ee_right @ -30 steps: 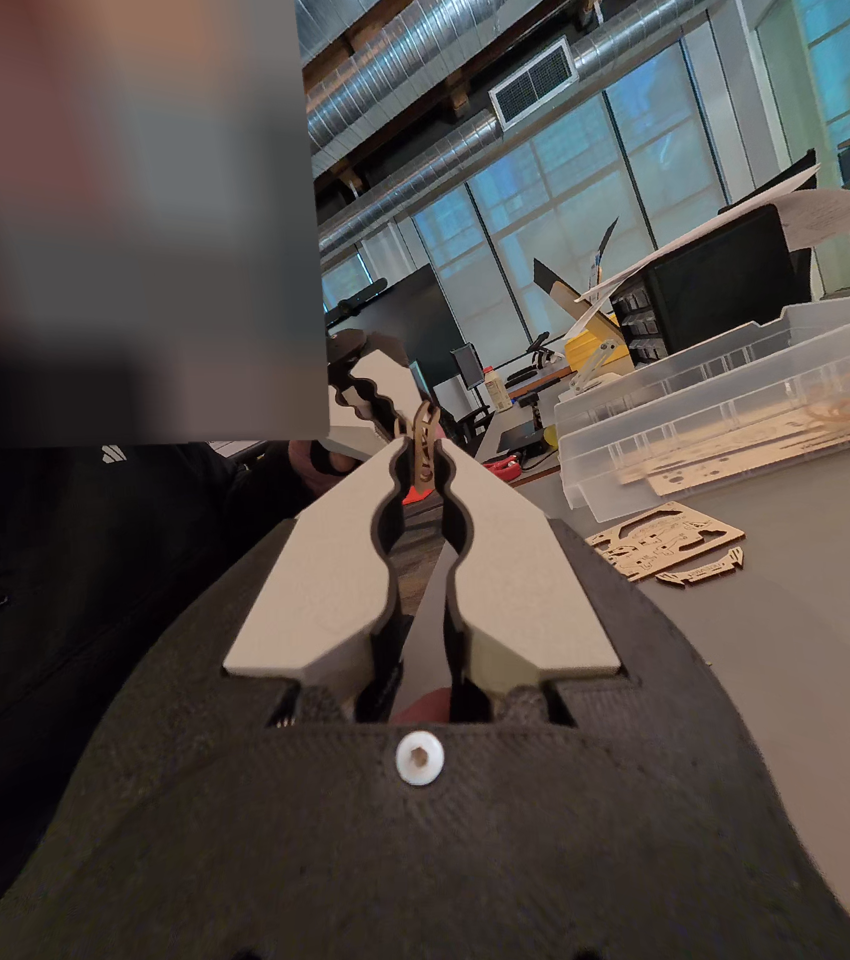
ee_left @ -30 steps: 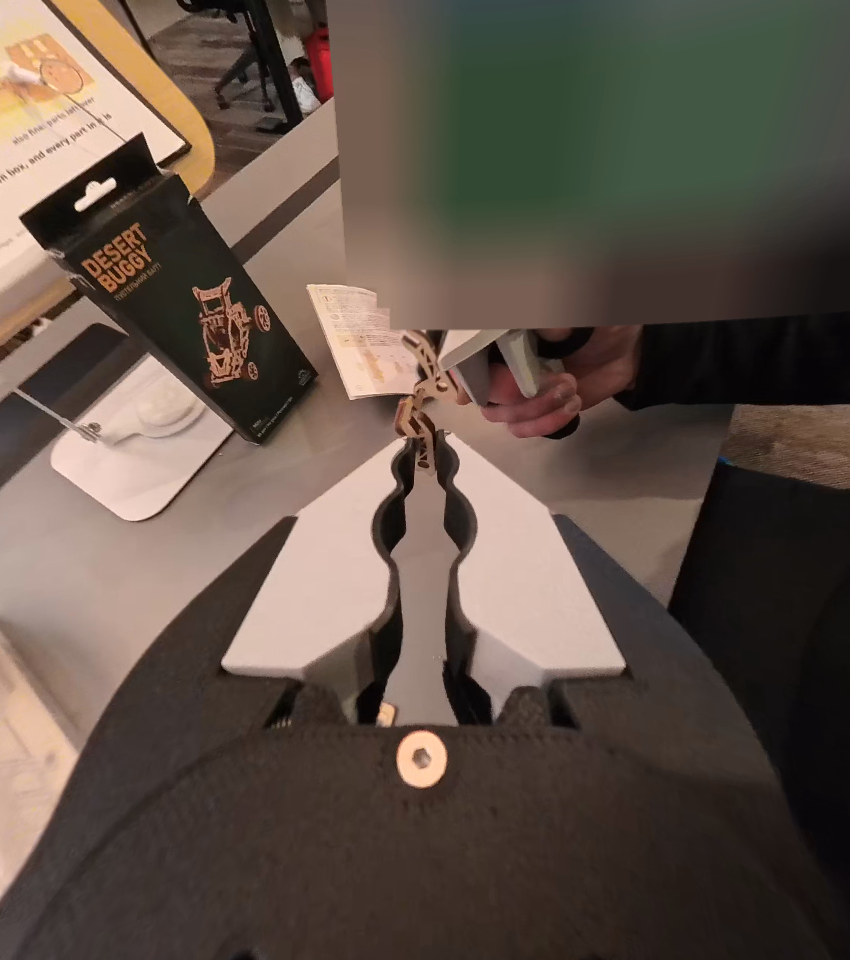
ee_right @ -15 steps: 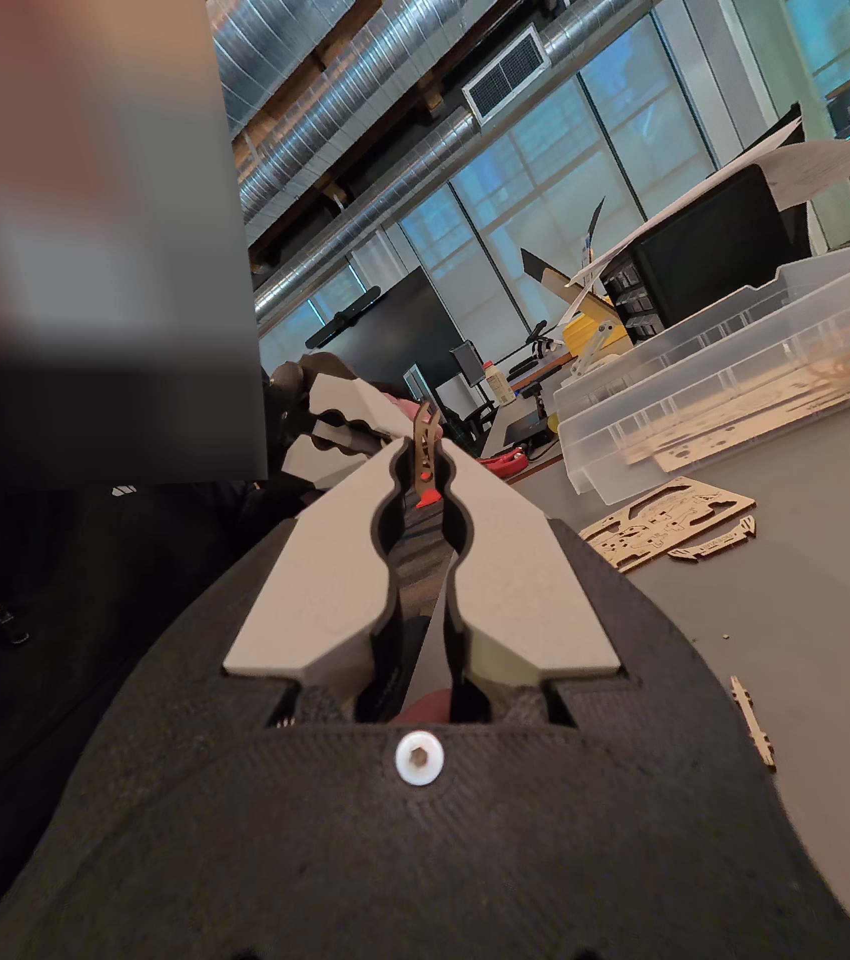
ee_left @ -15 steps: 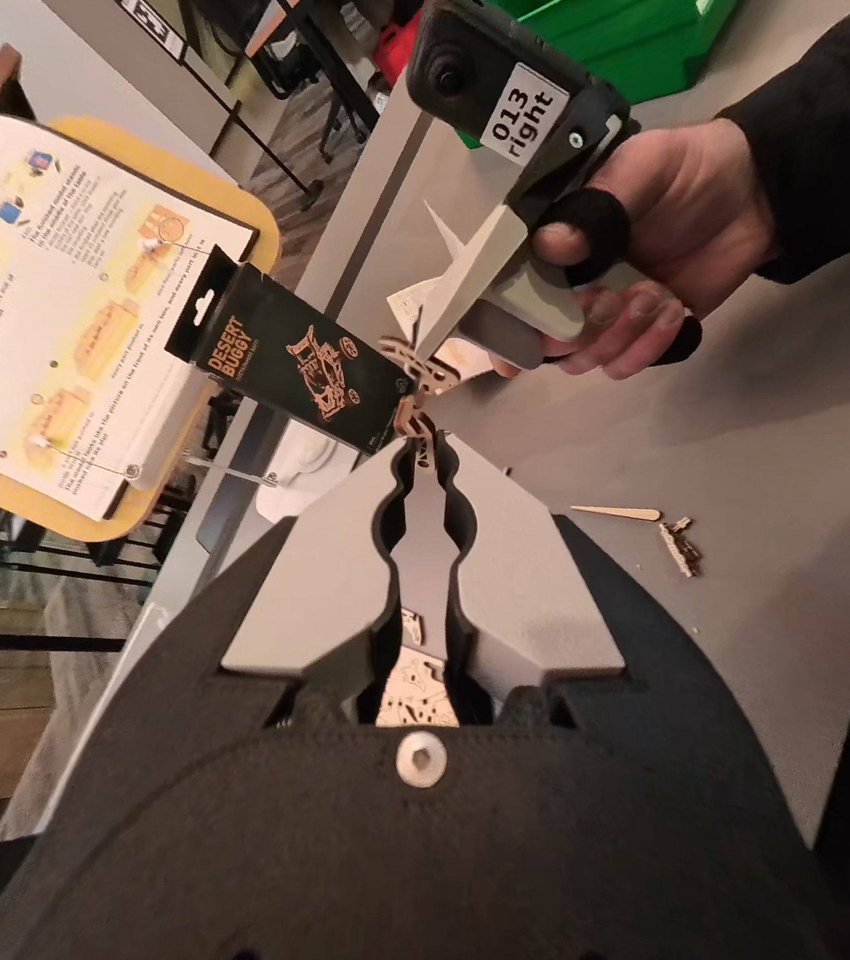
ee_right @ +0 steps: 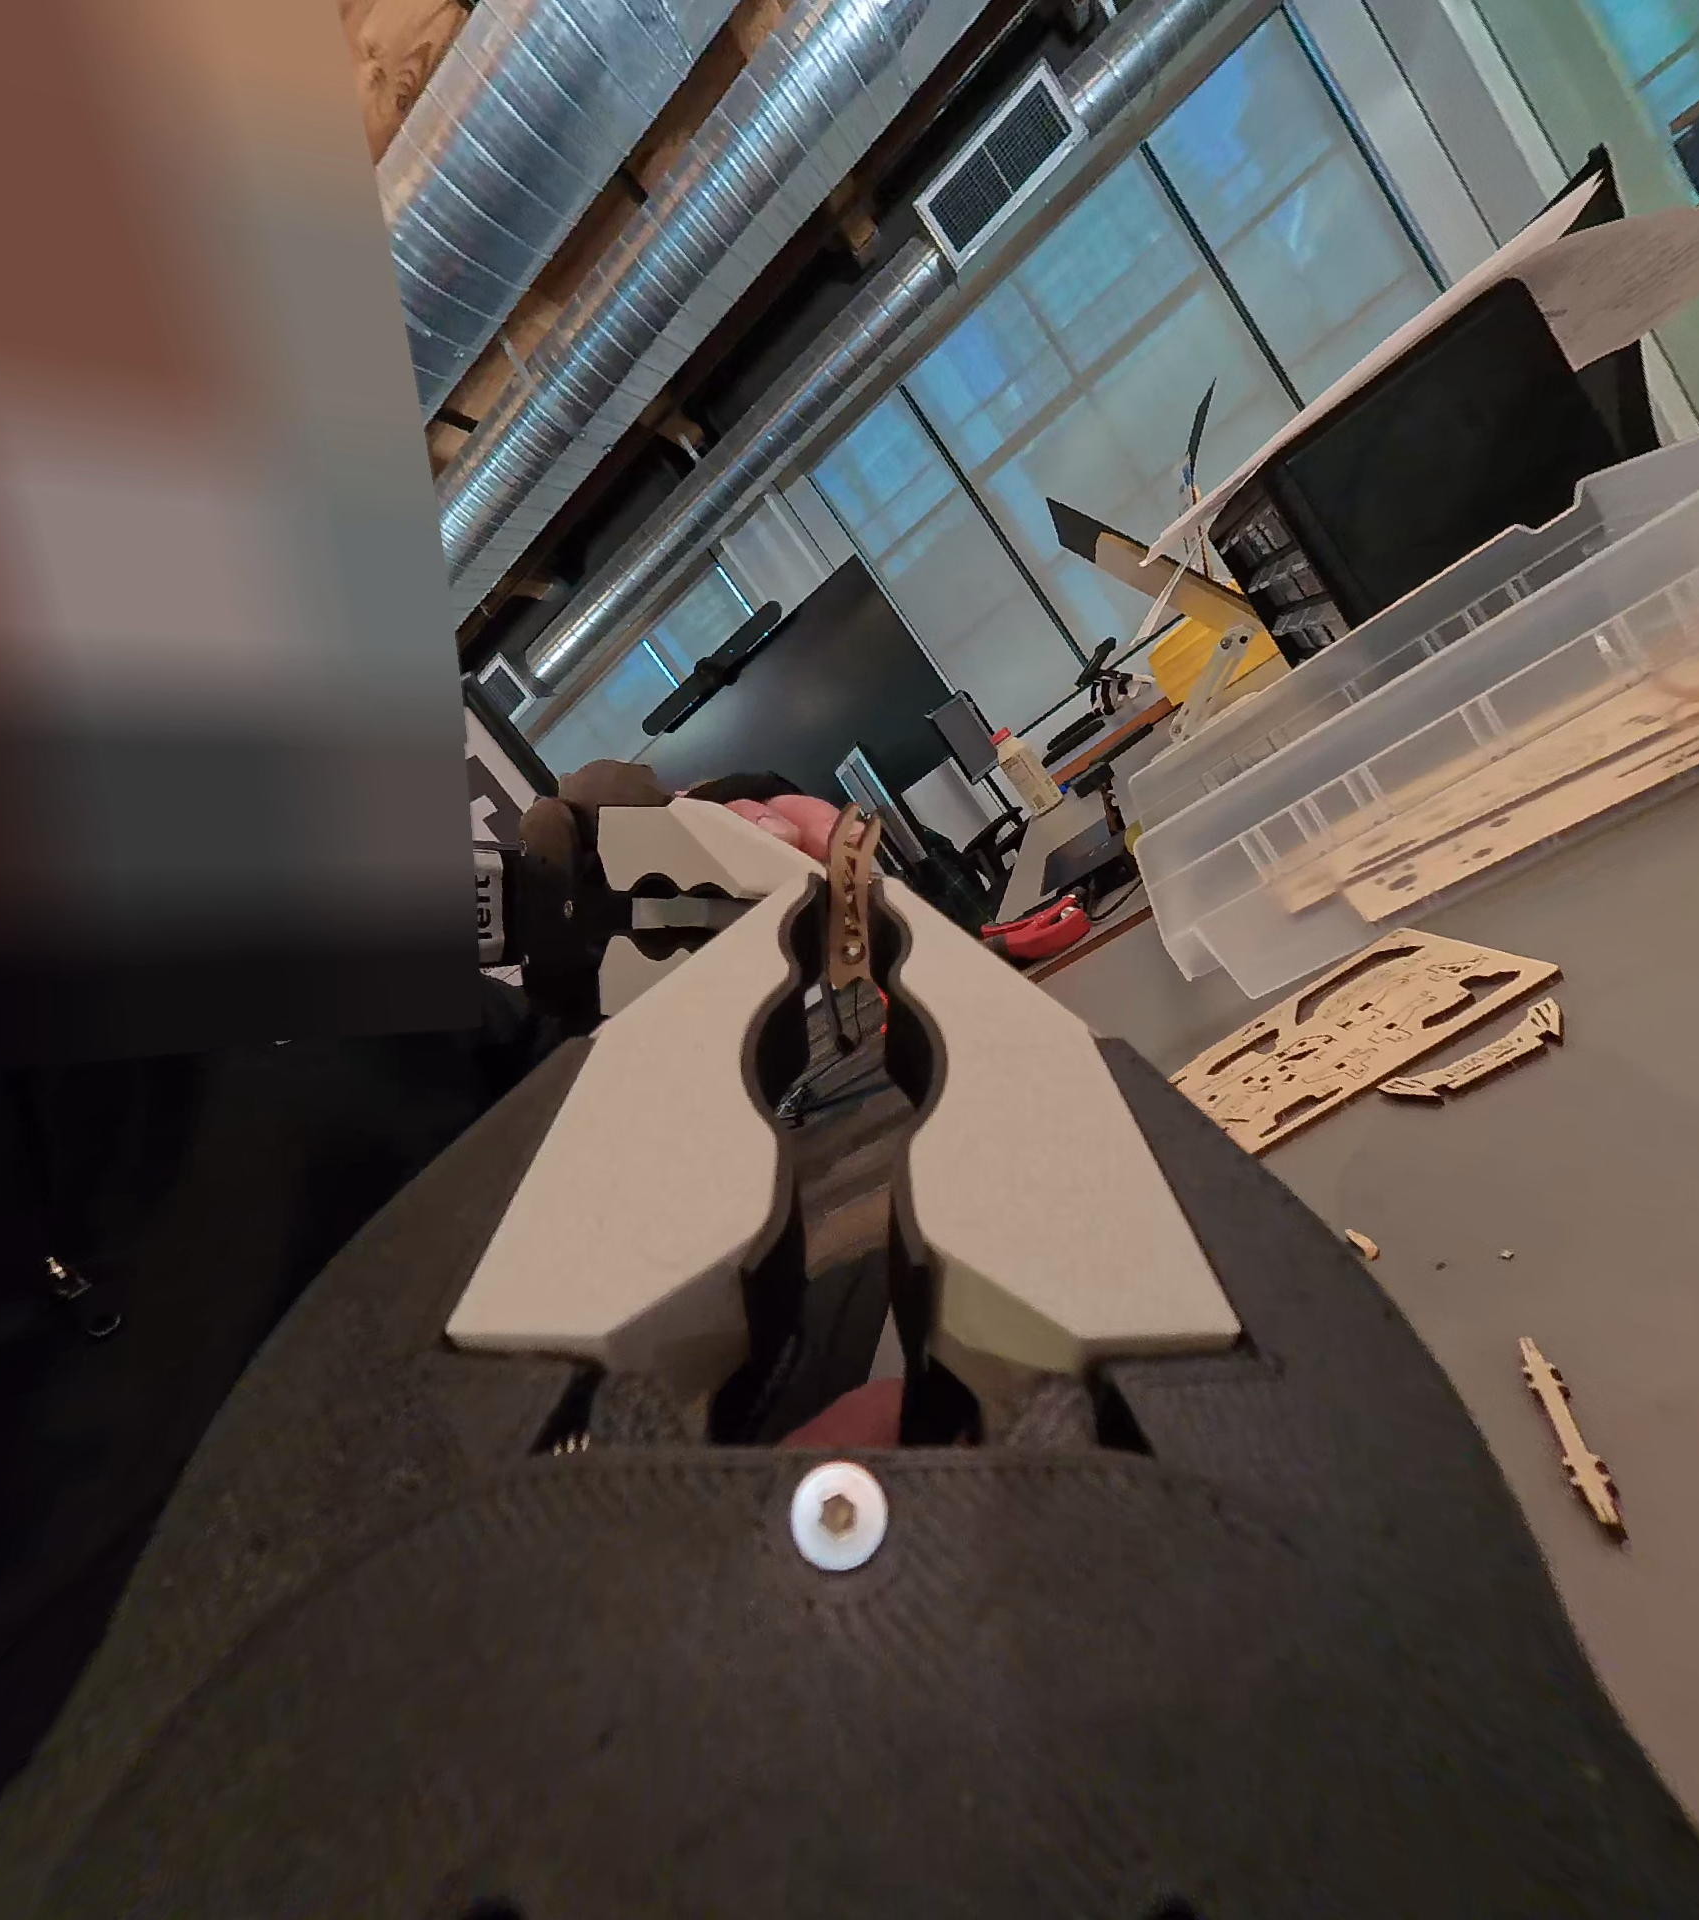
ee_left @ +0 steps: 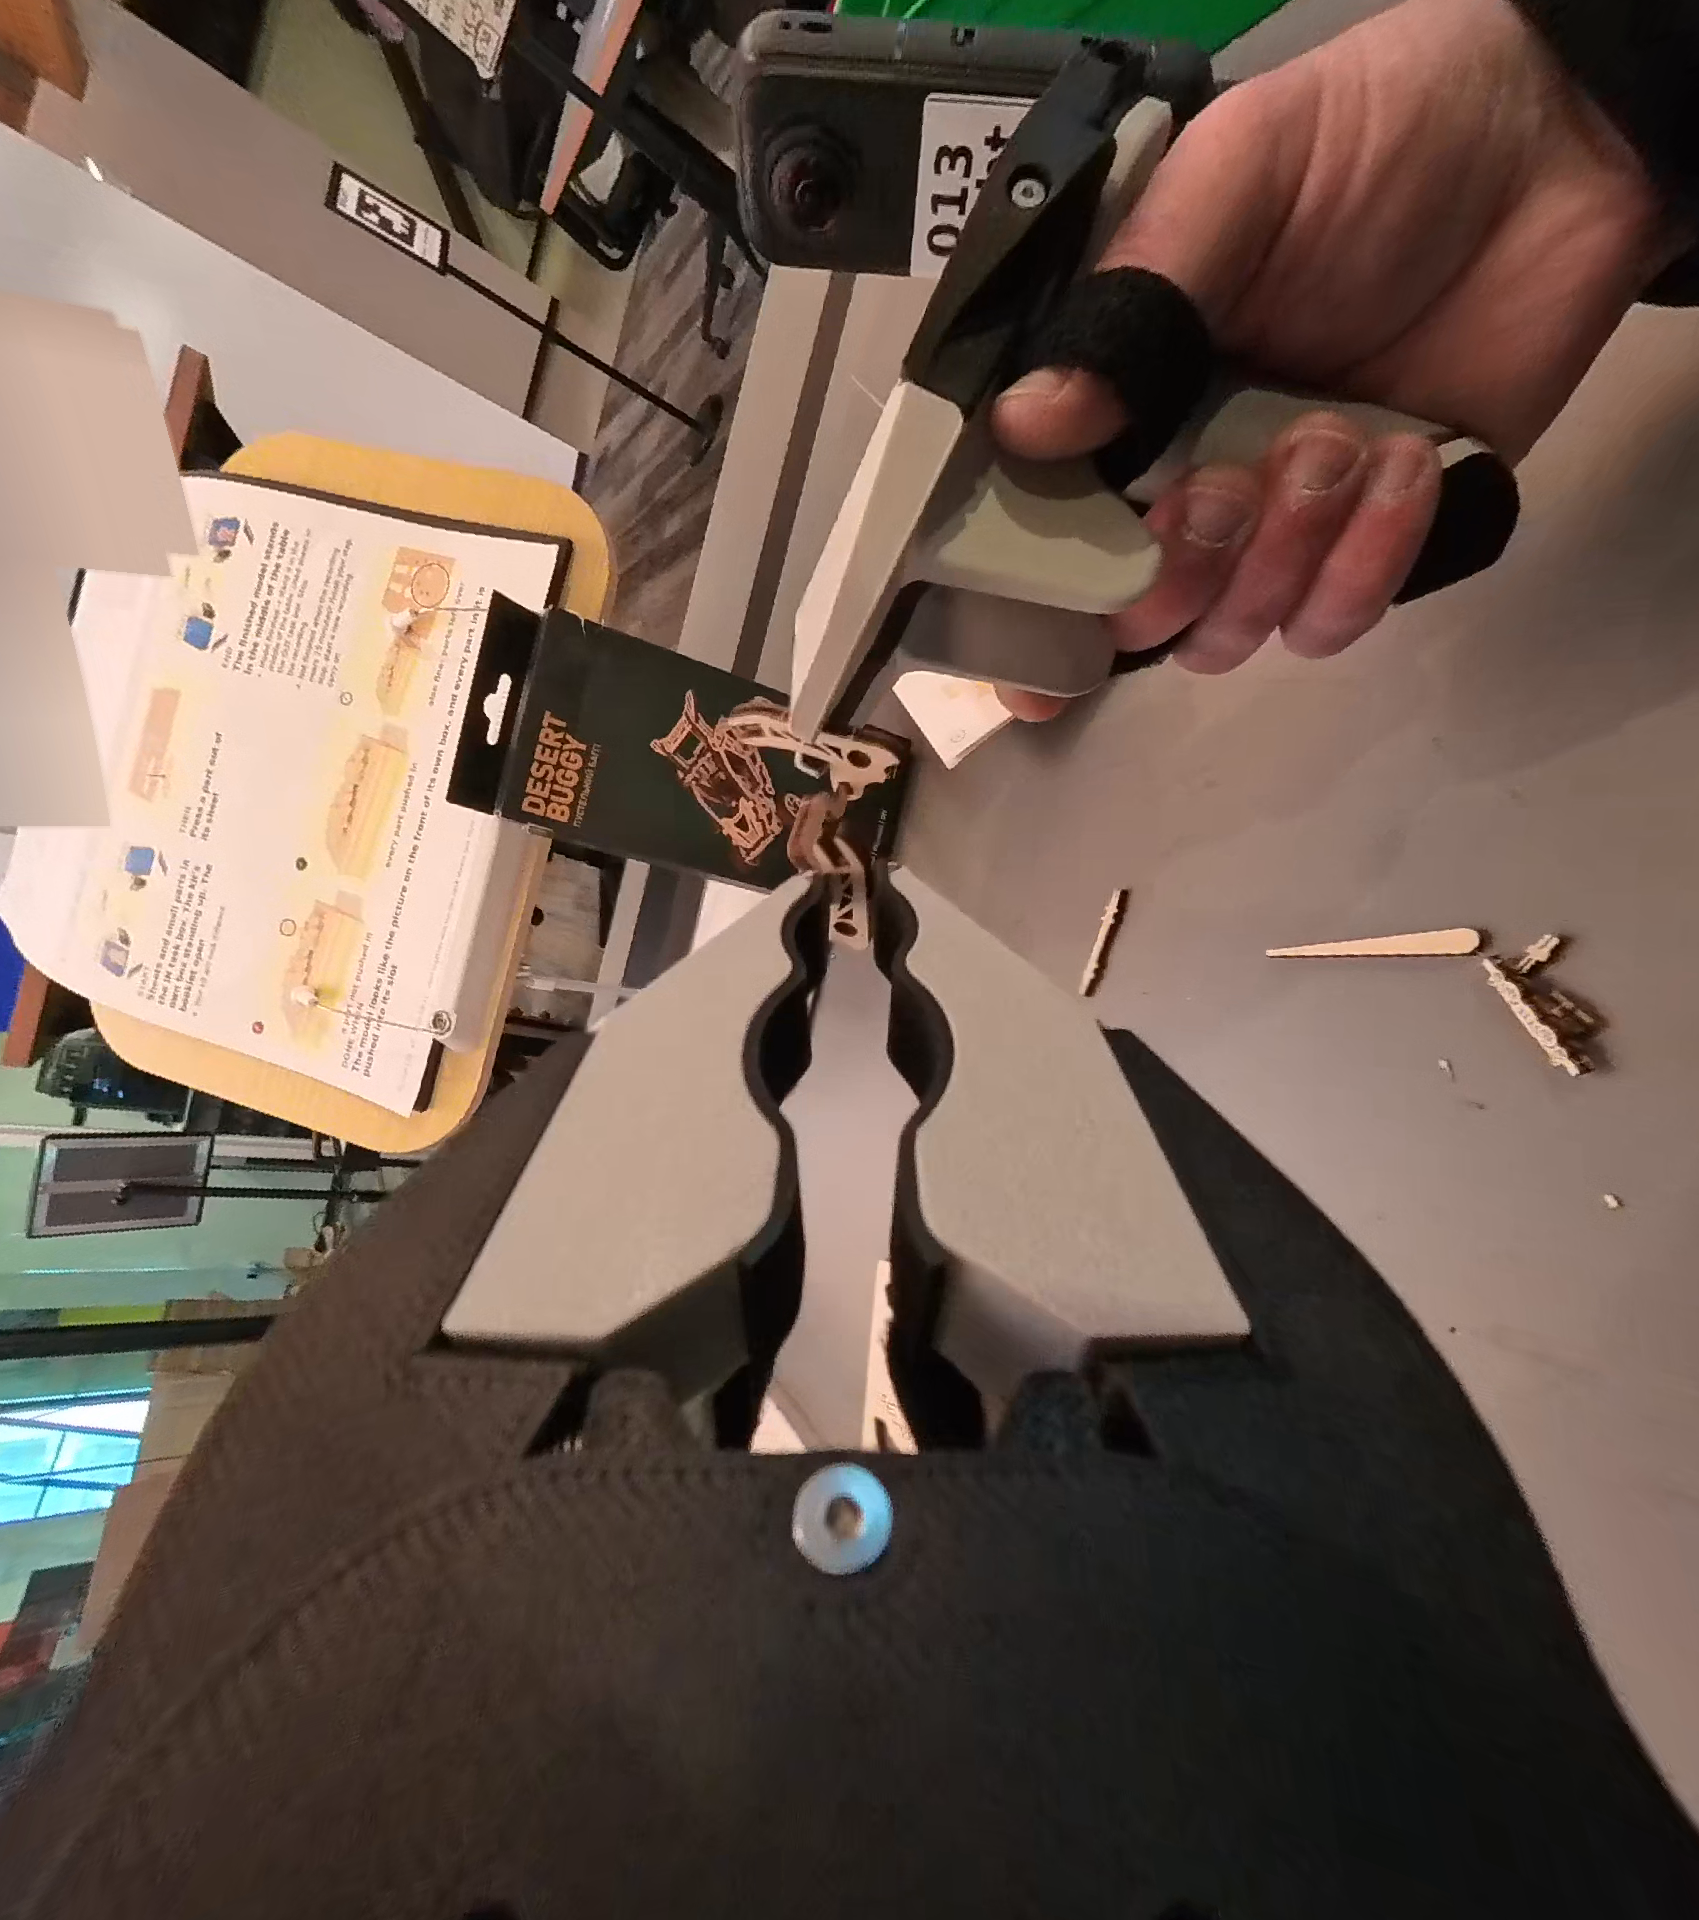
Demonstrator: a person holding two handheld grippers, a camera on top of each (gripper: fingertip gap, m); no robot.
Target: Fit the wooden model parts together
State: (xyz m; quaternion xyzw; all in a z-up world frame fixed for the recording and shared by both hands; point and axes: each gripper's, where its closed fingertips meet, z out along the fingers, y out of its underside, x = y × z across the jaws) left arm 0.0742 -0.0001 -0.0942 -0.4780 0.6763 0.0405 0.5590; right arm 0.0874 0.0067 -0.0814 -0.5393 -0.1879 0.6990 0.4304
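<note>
My left gripper (ee_left: 840, 894) pinches a small wooden part (ee_left: 843, 906) tight at its tips. Just past it, touching the first part's far end, is another wooden piece (ee_left: 850, 758). My right gripper (ee_left: 829, 717) squeezes that one, coming down from above. Both are up above the grey table (ee_left: 1447, 779). Behind them stands a black box (ee_left: 616, 748).

Pale tan wooden parts (ee_left: 845, 774) show laser-cut holes with dark brown burnt edges. The fingers (ee_left: 637, 1122) are light grey with black inner linings, set in a black textured body. The counter (ee_left: 1447, 831) is plain matte grey. The box (ee_left: 637, 748) is black with orange print. A cut sheet (ee_right: 1344, 1029) is pale beige; the bins (ee_right: 1447, 748) are clear.
</note>
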